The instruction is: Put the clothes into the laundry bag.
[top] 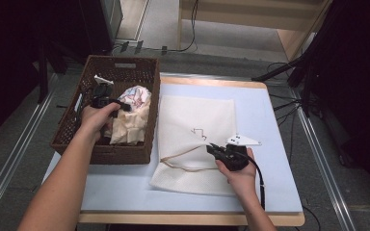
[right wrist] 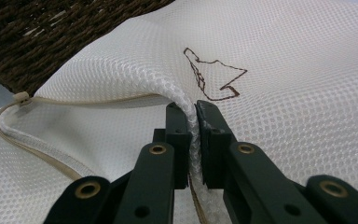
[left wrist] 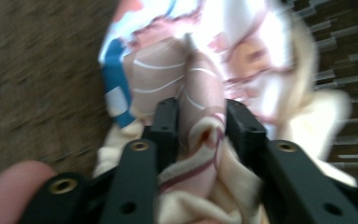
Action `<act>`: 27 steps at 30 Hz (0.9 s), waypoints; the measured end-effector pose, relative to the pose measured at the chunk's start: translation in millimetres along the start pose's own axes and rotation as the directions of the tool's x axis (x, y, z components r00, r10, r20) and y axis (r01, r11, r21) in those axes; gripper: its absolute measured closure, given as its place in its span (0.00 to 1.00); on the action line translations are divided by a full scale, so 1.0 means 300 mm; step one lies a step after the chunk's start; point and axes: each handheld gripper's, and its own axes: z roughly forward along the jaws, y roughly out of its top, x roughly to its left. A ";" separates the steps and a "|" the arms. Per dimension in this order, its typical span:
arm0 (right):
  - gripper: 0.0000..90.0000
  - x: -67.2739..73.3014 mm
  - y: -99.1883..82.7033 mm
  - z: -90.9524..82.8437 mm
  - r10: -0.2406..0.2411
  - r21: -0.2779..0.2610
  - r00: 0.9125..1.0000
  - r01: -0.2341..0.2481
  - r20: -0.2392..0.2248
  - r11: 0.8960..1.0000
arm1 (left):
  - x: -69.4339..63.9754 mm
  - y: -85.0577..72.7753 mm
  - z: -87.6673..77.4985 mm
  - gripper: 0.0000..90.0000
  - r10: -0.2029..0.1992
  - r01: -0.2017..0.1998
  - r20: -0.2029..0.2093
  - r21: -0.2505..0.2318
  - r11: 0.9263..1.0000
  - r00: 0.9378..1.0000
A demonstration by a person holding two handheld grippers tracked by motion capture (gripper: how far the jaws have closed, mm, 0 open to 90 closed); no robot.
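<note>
A white mesh laundry bag (top: 195, 139) lies flat on the table with a beige zipper (top: 185, 168) along its open edge and a small brown outline mark (right wrist: 214, 77). My right gripper (top: 214, 148) is shut on the upper mesh layer (right wrist: 192, 135) at the opening, lifting it. In the brown wicker basket (top: 120, 67) lies bunched clothing, cream and pink patterned (top: 134, 113). My left gripper (top: 121, 106) is inside the basket, its jaws closed on a fold of the pink striped cloth (left wrist: 200, 107).
The table (top: 270, 144) has a pale blue top with a wooden edge. The basket sits at its left end, touching the bag's side. Dark stands and cables (top: 289, 72) crowd the floor at the right.
</note>
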 end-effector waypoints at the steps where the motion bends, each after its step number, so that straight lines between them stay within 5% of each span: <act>1: 0.94 0.001 0.000 0.001 0.001 -0.001 1.000 -0.001 0.001 1.000 | -0.010 0.003 -0.002 0.64 -0.002 0.002 0.023 -0.012 1.000 1.000; 3: 0.94 0.002 0.000 0.001 0.001 0.000 1.000 -0.001 0.002 1.000 | -0.025 0.005 0.010 0.47 0.008 -0.008 0.041 0.002 1.000 0.999; 7: 0.94 0.001 -0.001 0.001 0.001 0.000 1.000 -0.001 0.000 1.000 | -0.041 -0.002 0.037 0.16 0.094 -0.097 0.039 0.065 0.993 0.995; 11: 0.93 0.003 -0.002 0.002 0.001 0.003 1.000 -0.001 -0.001 1.000 | -0.053 -0.004 0.049 0.11 0.139 -0.139 0.009 0.088 0.986 0.990; 13: 0.93 0.004 -0.003 0.003 0.001 0.005 1.000 -0.001 -0.001 1.000 | -0.057 -0.007 0.064 0.10 0.169 -0.162 -0.042 0.126 0.979 0.985; 15: 0.93 0.005 -0.003 0.004 0.001 0.003 1.000 -0.001 -0.001 1.000 | -0.064 -0.017 0.092 0.09 0.209 -0.185 -0.115 0.187 0.965 0.971; 17: 0.93 0.004 -0.004 0.004 0.001 0.005 1.000 -0.001 -0.002 1.000 | -0.066 -0.031 0.128 0.02 0.255 -0.202 -0.186 0.264 0.943 0.949; 19: 0.93 0.004 -0.004 0.003 0.000 0.005 1.000 0.000 -0.002 1.000 | -0.069 -0.043 0.149 0.00 0.271 -0.210 -0.226 0.264 0.942 0.936; 22: 0.93 0.007 -0.005 0.004 -0.002 0.004 1.000 0.002 -0.002 1.000 | -0.071 -0.053 0.160 0.00 0.287 -0.228 -0.240 0.247 0.942 0.927; 27: 0.93 0.009 -0.005 0.006 -0.004 0.007 1.000 0.004 -0.002 1.000 | -0.076 -0.057 0.159 0.06 0.296 -0.240 -0.221 0.249 0.938 0.929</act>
